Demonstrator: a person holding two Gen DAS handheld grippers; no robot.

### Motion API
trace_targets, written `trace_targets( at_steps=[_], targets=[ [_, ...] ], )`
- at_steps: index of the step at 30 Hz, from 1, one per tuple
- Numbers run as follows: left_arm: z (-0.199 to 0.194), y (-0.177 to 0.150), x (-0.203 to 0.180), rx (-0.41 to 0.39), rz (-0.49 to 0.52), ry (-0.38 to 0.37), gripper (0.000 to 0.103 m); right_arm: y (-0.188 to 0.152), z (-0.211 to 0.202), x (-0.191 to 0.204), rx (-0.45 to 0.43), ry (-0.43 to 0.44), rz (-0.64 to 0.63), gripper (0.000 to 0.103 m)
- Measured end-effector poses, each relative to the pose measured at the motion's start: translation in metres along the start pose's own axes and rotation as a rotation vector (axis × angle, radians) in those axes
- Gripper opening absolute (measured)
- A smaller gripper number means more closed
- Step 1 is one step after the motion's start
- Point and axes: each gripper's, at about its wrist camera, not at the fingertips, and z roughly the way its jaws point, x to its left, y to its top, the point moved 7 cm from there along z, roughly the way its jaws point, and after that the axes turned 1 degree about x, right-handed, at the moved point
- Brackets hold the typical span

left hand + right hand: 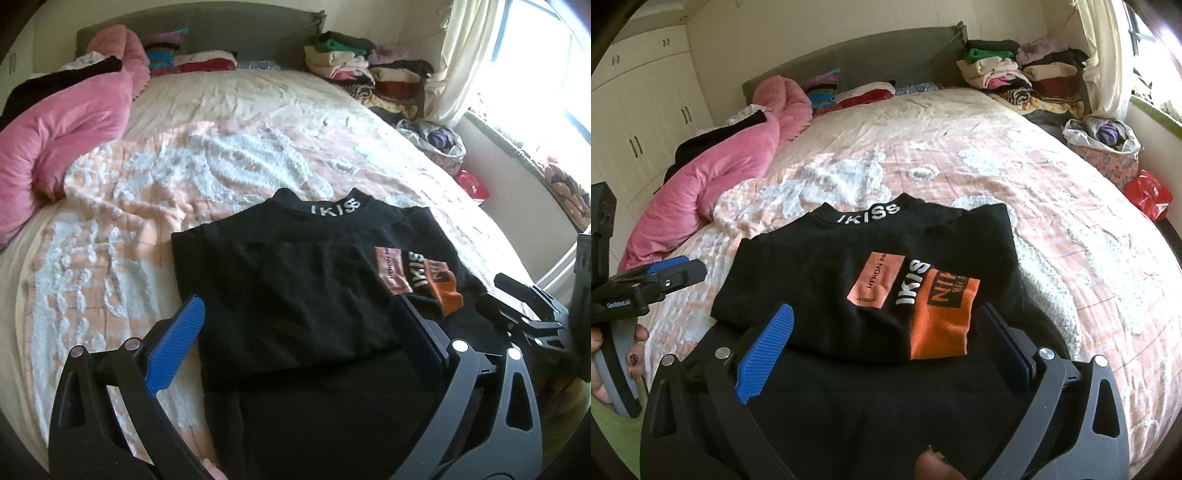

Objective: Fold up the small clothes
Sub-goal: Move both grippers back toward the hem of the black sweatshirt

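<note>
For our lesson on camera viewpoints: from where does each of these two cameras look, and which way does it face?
Left wrist: sits behind the open left tongs, looking down the bed over the black top; right tongs show.
Right wrist: behind the open right tongs, same direction; left tongs and hand show.
Shared: top, bed, pink duvet.

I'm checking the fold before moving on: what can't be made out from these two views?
- Near hem of the black top: both views, hidden behind the gripper frames and dark cloth below.
- Pink patch: left wrist view, partly covered by a folded sleeve; its small print is blurred.
- Orange cuff lettering: right wrist view, cut short by the fold.
- Right gripper: left wrist view, cut by the edge.
</note>
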Motion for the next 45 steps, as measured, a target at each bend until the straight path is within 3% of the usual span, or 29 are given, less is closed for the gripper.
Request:
trace_targets(
  at_steps=[26, 45],
  targets=[
    [-0.053, -0.045, 0.016, -0.084, -0.122, 0.009, 0.093, -0.006, -0.062, -0.006, -0.061, 0.02, -0.02, 0.098],
    [-0.065, -0.093, 0.033, -0.012, -0.144, 0.071, 0.093, -0.033, -0.093, -0.038, -0.066, 0.005, 0.021, 0.098]
  ],
)
